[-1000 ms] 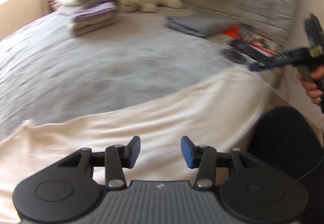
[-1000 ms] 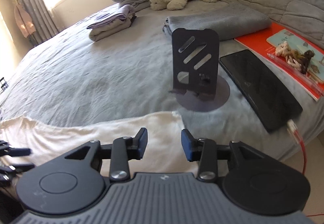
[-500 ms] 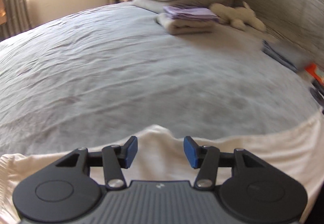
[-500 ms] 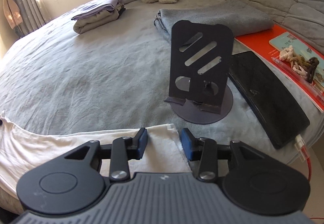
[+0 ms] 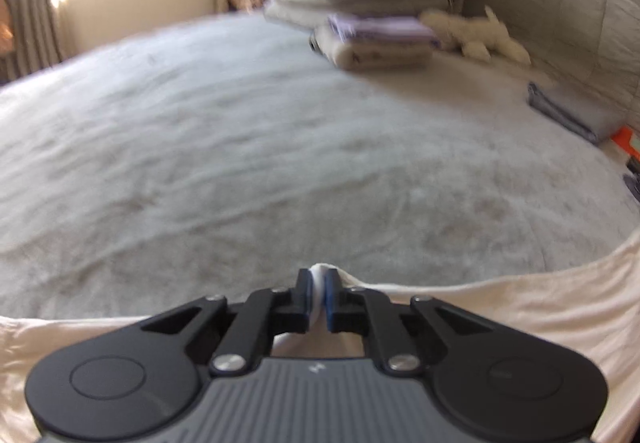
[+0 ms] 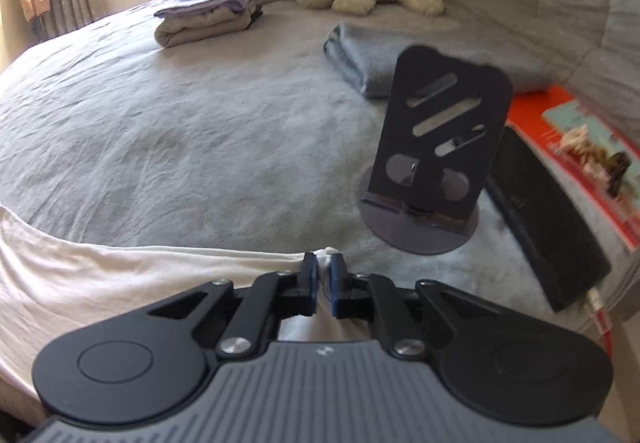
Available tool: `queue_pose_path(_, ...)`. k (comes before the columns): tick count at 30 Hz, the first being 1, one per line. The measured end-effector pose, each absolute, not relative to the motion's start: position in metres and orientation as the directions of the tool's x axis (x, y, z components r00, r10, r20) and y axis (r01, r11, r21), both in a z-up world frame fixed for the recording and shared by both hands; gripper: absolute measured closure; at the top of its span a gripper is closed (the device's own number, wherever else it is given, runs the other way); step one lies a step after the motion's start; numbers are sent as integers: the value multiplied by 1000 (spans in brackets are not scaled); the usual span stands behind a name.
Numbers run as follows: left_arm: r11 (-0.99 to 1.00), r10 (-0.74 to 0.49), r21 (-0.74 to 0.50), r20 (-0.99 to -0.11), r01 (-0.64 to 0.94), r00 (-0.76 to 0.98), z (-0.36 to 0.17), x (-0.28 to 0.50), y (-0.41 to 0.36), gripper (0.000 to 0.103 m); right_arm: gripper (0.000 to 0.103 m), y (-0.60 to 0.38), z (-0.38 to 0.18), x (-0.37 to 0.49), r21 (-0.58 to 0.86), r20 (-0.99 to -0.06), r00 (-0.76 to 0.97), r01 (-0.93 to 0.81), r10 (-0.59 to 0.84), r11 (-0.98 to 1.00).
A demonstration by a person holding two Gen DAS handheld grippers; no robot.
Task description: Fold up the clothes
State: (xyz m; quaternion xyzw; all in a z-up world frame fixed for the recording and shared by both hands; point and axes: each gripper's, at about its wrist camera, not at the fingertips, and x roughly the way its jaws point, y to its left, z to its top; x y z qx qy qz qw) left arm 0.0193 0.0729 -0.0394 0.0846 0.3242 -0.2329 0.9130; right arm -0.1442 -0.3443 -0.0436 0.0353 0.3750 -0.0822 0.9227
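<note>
Cream garment being pinched at the bed's near edge

Its edge is being clamped by the just-closed left claw [image 5: 319, 297] and right claw [image 6: 325, 283]; the cream garment [image 6: 100, 275] is being spread at six o'clock on the bed [image 6: 200, 131].

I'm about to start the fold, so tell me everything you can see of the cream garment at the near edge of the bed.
The cream garment is thin, soft, wrinkled fabric lying flat along the near edge of the grey bedspread. Its far edge is pinched at two points: the left gripper and the right gripper have just closed on small tufts of it. Its full shape is out of view.
</note>
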Motion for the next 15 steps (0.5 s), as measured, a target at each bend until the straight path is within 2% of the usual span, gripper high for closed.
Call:
queue_pose_path(5,907,-354,-6,-551,421,756,-34,14,80,97,98,-349,-29,-161,-19,-627,751,252,-208,968)
queue_pose_path(12,909,-284,73,-615,411,736,-58,25,59,94,97,-355,-51,-139,-6,-688,699,265,-197,964)
queue_pose_path(15,919,-277,44,-637,393,719,-49,24,63,80,93,-353,-45,-138,-14,-697,691,255,-192,967)
